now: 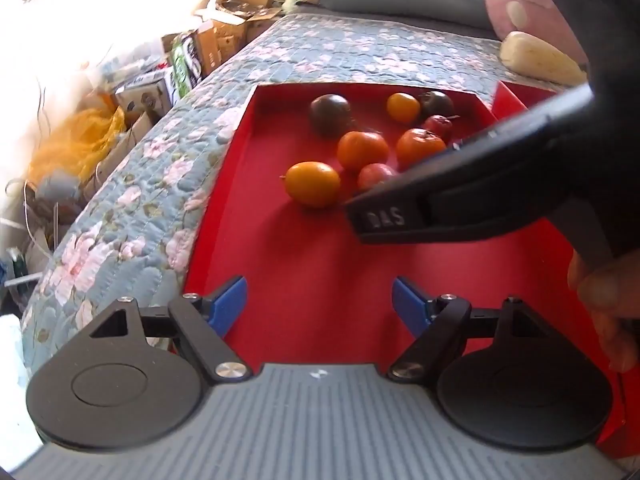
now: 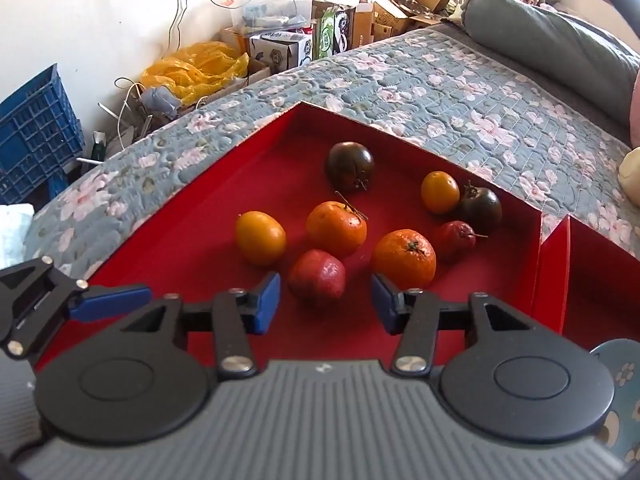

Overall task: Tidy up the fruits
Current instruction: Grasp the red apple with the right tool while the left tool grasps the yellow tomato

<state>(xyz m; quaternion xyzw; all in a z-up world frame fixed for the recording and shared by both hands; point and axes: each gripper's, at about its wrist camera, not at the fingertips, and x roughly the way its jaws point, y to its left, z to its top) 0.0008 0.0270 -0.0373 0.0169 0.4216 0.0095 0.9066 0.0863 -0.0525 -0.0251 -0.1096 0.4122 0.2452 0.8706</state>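
Fruits (image 1: 362,150) partly hidden behind right gripper (image 2: 326,304) body; tray (image 1: 280,264) cut off

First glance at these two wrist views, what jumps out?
The bright red tray on the flowered quilt, holding a loose cluster of fruit: oranges, yellow ones, two dark tomatoes. Nearest the right claw sits a red fruit, just ahead of its open blue pads. The left claw hangs open over bare tray floor.
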